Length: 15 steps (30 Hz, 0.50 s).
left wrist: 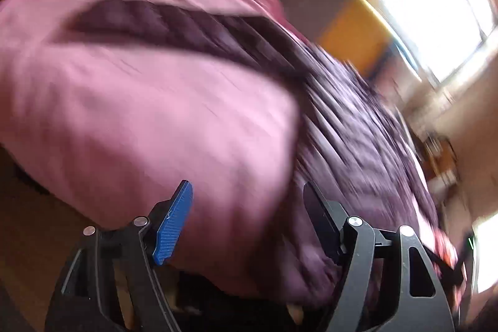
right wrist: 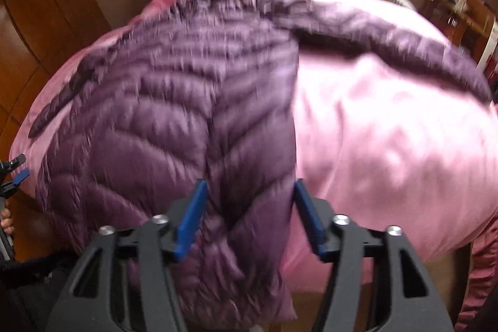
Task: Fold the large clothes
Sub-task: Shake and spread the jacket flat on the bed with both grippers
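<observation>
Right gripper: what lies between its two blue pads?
In the right wrist view, the purple puffer jacket lies below the open right gripper, unclamped, over pink bedding.

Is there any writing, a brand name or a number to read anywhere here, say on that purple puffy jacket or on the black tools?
None: no text can be read in either view.
Purple jacket: no label or logo shows.
Pink bedcover: plain.
Left gripper and right gripper: no markings show.
Shelves at the back: cluttered, but too small and blurred to tell any lettering.
</observation>
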Each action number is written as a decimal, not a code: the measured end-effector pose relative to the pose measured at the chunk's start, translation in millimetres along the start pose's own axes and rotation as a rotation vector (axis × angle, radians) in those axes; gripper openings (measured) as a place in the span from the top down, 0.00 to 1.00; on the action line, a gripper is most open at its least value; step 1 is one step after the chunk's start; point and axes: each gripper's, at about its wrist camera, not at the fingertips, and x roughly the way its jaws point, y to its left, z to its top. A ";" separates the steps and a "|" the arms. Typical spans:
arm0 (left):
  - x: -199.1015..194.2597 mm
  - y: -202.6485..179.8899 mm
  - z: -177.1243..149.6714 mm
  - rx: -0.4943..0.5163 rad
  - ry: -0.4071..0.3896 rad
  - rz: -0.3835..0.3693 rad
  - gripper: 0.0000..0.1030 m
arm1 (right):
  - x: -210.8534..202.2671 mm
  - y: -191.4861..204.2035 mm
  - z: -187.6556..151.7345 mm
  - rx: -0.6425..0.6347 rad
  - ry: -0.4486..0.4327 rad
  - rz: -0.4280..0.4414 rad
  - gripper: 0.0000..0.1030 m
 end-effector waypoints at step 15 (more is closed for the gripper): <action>60.9 172.2 165.0 -0.410 -0.139 0.353 0.28 | 63.3 152.4 32.3 -0.183 -0.006 0.209 0.33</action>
